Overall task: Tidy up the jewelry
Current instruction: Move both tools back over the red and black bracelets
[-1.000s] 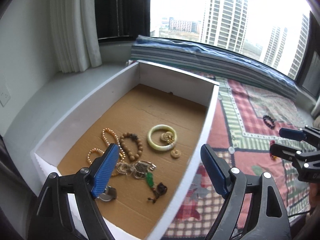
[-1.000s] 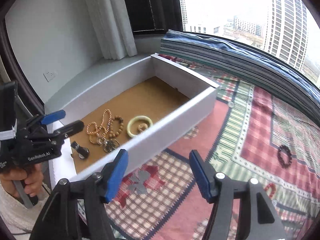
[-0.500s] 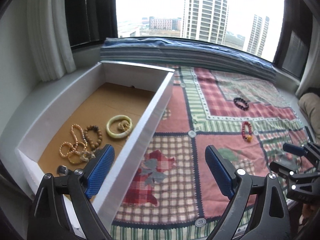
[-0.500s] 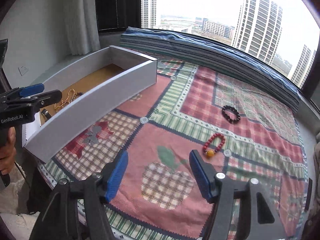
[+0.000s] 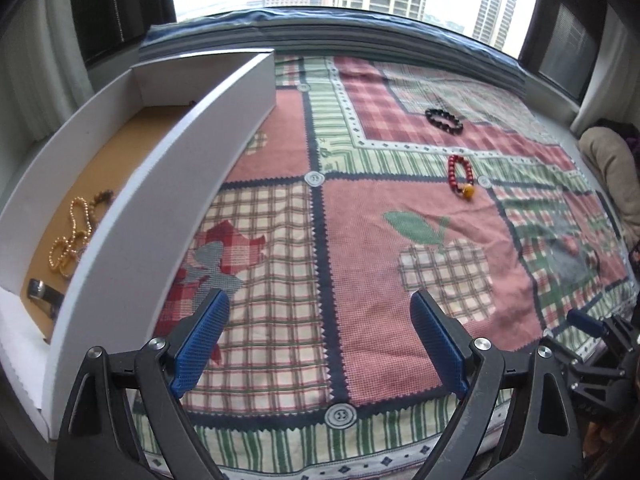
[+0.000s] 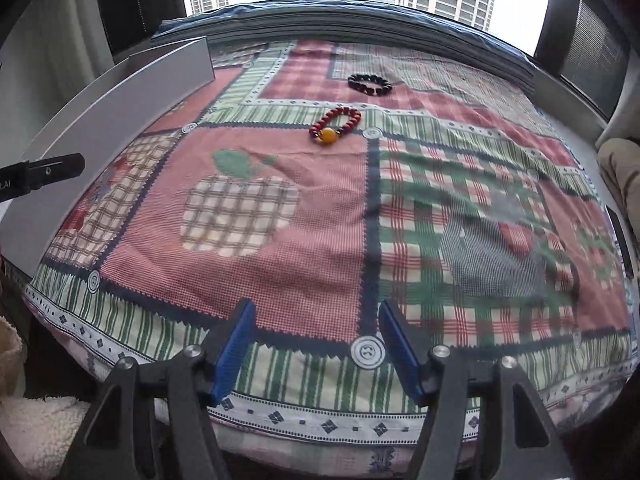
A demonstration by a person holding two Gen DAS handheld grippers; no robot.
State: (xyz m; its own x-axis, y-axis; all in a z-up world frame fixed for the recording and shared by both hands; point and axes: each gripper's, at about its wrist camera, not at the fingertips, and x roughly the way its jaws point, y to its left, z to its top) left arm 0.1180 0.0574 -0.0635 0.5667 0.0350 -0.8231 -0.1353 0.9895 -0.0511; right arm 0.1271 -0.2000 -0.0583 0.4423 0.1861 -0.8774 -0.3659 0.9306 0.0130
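A red bead bracelet (image 5: 461, 177) with an amber bead lies on the patchwork cloth (image 5: 360, 240); it also shows in the right wrist view (image 6: 335, 122). A black bead bracelet (image 5: 444, 119) lies farther back, also in the right wrist view (image 6: 369, 84). A white box (image 5: 160, 184) at the left holds gold beads (image 5: 70, 236) and a watch (image 5: 44, 294). My left gripper (image 5: 318, 344) is open and empty over the near cloth. My right gripper (image 6: 316, 350) is open and empty at the cloth's near edge, far from both bracelets.
The box's grey outer wall (image 6: 108, 120) runs along the cloth's left side. A folded blue blanket (image 5: 360, 36) lines the window sill behind. A beige cushion (image 5: 612, 172) lies at the right. The right gripper (image 5: 600, 344) shows at the left view's lower right.
Both grippers have swung right, away from the box and over the cloth. The two bracelets on the cloth are now nearer the centre of both views. Both stay open.
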